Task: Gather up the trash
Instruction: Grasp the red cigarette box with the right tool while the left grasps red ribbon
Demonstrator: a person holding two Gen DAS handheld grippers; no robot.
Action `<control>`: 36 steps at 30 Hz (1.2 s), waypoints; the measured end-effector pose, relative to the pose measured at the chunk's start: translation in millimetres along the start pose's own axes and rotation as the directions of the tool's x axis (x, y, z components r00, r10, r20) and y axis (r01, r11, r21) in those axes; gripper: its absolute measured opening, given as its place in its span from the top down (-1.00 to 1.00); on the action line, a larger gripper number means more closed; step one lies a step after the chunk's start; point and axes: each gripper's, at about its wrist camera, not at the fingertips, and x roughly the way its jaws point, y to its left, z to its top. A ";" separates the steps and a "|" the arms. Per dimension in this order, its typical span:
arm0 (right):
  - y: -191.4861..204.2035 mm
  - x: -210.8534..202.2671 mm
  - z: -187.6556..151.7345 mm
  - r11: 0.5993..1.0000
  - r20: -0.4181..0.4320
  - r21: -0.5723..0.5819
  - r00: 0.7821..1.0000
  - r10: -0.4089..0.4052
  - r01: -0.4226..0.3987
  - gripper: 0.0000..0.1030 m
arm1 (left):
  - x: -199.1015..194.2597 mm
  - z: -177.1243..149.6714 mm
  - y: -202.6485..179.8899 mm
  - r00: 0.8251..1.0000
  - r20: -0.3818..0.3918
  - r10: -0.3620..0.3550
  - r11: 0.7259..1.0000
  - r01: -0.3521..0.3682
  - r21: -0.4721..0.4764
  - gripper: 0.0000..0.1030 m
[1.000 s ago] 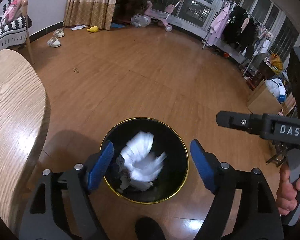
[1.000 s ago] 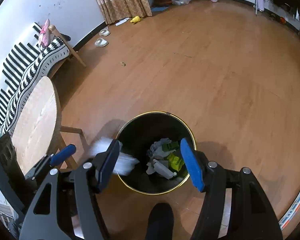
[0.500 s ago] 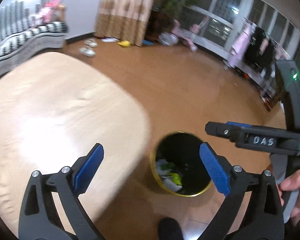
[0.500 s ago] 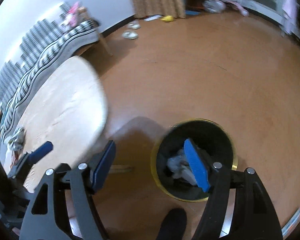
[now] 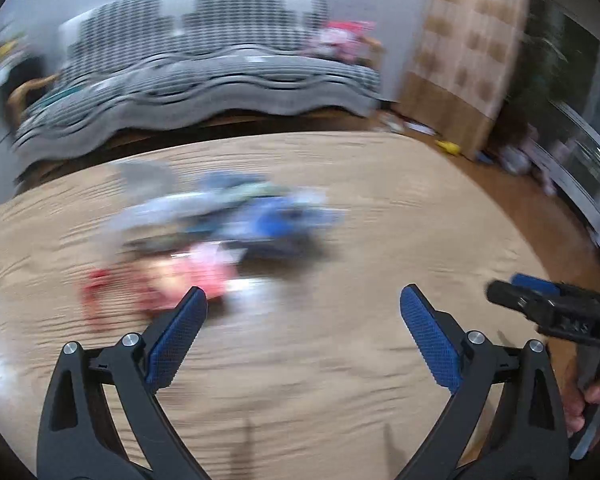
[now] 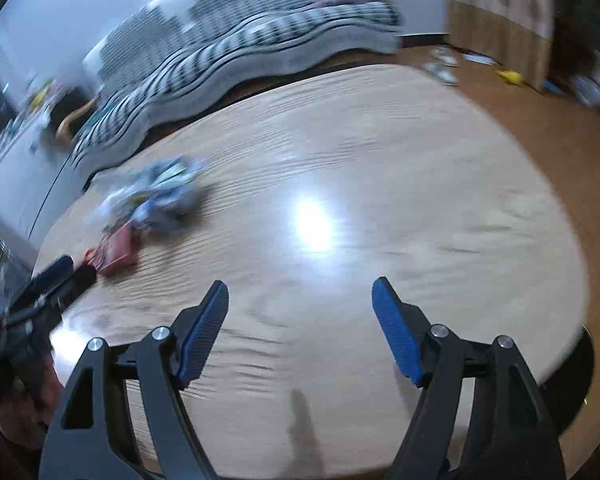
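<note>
We find the left gripper spread wide and empty; the right gripper, just opening, empty; blurred trash mid-frame on the table.

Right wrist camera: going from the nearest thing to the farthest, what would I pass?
Right gripper, open and empty → bare wooden table → red packet → blurred bluish pile of trash → striped sofa → wall.
</note>
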 end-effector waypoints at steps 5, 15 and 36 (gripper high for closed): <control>81.7 41.3 5.3 0.992 -0.050 -0.119 0.998 0.040 -0.045 -0.40 | 2.9 -11.5 95.0 0.991 -0.013 0.135 0.986 -0.136 -0.100 -0.83; 165.1 91.1 1.2 0.966 -0.109 -0.242 0.992 0.061 -0.086 -0.40 | 51.7 -19.3 167.3 0.976 -0.104 0.192 0.970 -0.205 -0.129 -0.82; 249.1 153.6 -0.2 0.948 -0.118 -0.311 0.993 0.031 -0.067 -0.83 | 23.2 -5.6 178.6 0.987 -0.066 0.149 0.977 -0.157 -0.141 0.83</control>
